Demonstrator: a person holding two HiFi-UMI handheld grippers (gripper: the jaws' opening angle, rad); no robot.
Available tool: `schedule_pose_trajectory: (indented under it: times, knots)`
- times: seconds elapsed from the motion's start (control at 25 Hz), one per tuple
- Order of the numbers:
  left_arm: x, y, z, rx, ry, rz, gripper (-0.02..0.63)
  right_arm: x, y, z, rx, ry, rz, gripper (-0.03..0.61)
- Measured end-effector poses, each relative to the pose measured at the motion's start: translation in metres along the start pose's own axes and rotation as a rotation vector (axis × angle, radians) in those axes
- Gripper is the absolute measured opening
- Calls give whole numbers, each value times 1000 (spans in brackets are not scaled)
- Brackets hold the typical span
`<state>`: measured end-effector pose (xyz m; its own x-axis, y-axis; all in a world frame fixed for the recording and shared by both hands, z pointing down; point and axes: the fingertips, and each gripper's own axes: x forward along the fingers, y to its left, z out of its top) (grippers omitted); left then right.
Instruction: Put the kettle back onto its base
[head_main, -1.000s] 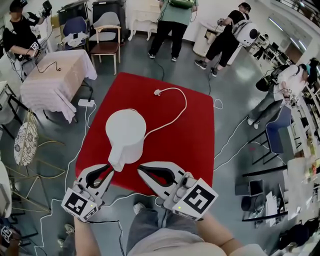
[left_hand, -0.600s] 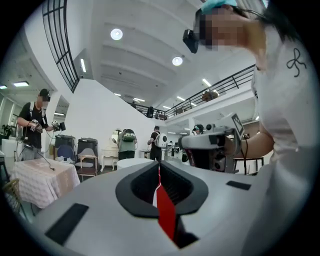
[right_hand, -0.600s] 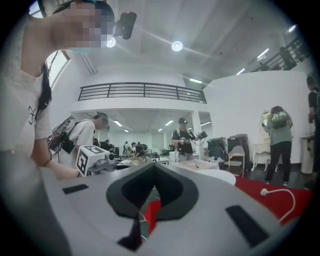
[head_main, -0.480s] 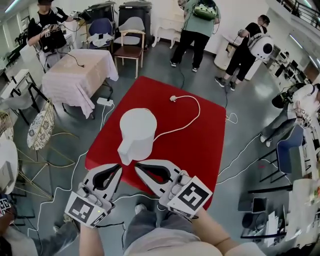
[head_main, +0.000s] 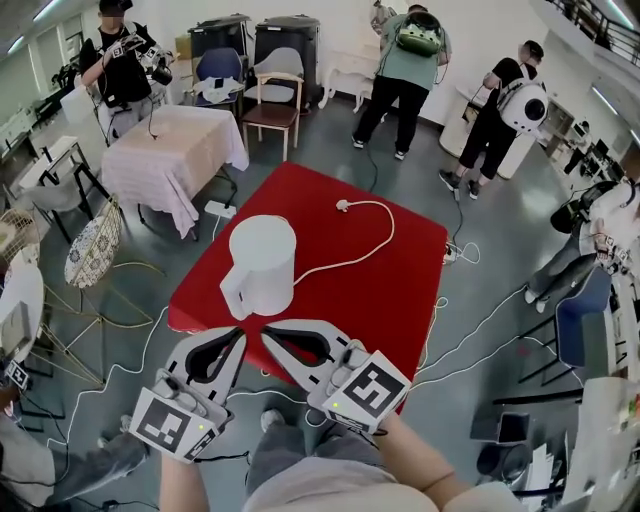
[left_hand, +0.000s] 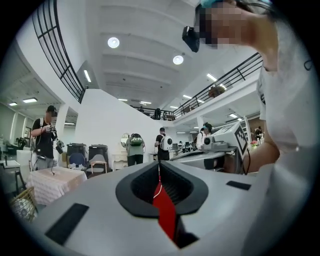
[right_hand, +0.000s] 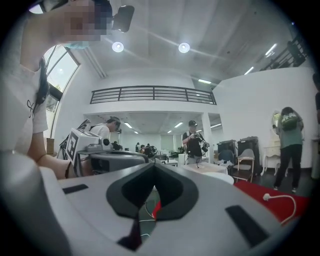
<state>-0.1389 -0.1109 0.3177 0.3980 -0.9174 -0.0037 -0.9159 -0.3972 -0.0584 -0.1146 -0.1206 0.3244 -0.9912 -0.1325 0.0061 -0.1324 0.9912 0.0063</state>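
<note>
1. The kettle (head_main: 262, 265) stood on the table (head_main: 400, 300), toward its near left corner.
2. A cable (head_main: 384, 238) ran from the kettle's right side across the table to a plug (head_main: 343, 206) lying behind the kettle.
3. Your left gripper (head_main: 237, 334) and right gripper (head_main: 266, 334) were side by side at the table's near edge, just before the kettle.
4. A second table (head_main: 170, 150) stood behind and to the left.

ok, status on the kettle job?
Left gripper shut, empty; right gripper shut, empty. White jug kettle upright on red table, ungripped; base not visible. White power cord lies beyond it, nothing blocking.
</note>
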Motion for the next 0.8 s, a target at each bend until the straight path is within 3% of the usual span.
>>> schedule_pose_trajectory:
  times: [0.36,0.8]
  knots:
    - [-8,-21,9,-1,7,58,17,-15,17,10,-23,-37,29,6]
    - [-9,-20,16,7,2,38,17,-13,20,19,-27,-56,20,6]
